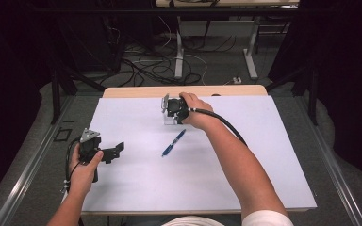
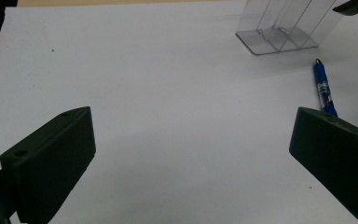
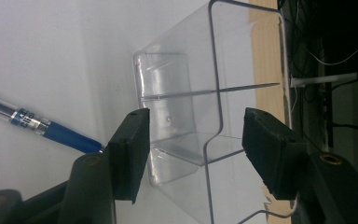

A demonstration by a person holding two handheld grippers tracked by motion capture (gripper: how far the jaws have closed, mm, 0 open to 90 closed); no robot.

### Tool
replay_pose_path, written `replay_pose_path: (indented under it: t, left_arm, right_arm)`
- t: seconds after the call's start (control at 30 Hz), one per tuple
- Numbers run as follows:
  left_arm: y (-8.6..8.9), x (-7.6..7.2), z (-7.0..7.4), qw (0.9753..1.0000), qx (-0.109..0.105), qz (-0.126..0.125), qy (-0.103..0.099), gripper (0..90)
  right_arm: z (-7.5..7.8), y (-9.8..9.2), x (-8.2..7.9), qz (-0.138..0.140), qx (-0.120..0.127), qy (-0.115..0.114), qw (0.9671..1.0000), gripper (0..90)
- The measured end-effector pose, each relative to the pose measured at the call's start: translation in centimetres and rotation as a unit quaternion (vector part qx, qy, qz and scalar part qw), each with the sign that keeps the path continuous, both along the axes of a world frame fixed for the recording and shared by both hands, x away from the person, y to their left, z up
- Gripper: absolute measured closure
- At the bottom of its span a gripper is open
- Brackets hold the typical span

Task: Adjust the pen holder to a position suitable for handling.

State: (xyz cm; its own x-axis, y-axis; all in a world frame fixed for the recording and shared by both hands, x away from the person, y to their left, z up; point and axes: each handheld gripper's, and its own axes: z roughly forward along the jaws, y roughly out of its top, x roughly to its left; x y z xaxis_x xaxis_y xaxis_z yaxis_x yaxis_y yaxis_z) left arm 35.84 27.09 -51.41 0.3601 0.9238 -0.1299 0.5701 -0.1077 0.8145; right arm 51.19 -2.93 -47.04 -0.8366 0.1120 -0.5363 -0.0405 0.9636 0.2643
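Right gripper [image 3: 193, 154] spread astride my clear plastic divided holder [image 3: 186, 116]; blue ballpoint pen [image 1: 173, 142] lies diagonally nearby; left gripper [image 2: 191, 158] spread, idle.

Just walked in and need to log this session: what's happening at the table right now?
A person holds a gripper in each hand over a white table. The right gripper is at a clear plastic divided holder, its fingers open on either side of the holder's wall, not yet closed on it. A blue pen lies flat on the table just nearer the person. The left gripper waits open at the left, holding nothing.
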Motion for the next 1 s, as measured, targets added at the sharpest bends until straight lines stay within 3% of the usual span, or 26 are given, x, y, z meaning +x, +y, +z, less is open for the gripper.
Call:
replay_pose_path:
  t: [0.53,0.63,0.87,1.0]
  left_arm:
    - [0.07,-0.01,-0.07,1.0000,0.002,0.001,0.002,0.1]
    - [0.09,0.00,-0.08,1.0000,0.002,0.001,0.002,0.1]
    - [0.11,-0.03,-0.05,1.0000,0.002,0.002,0.003,0.1]
    - [0.10,-0.01,-0.08,1.0000,0.002,0.002,0.002,0.1]
  right_arm:
    - [-0.78,0.28,0.06,0.009,0.006,0.021,0.9997,43.1]
    - [-0.81,0.33,-0.03,0.010,-0.003,0.024,0.9997,44.5]
    - [-0.62,0.41,-0.11,0.004,-0.007,0.024,0.9997,49.9]
    - [-0.47,0.36,-0.17,0.007,-0.004,0.022,0.9997,57.9]
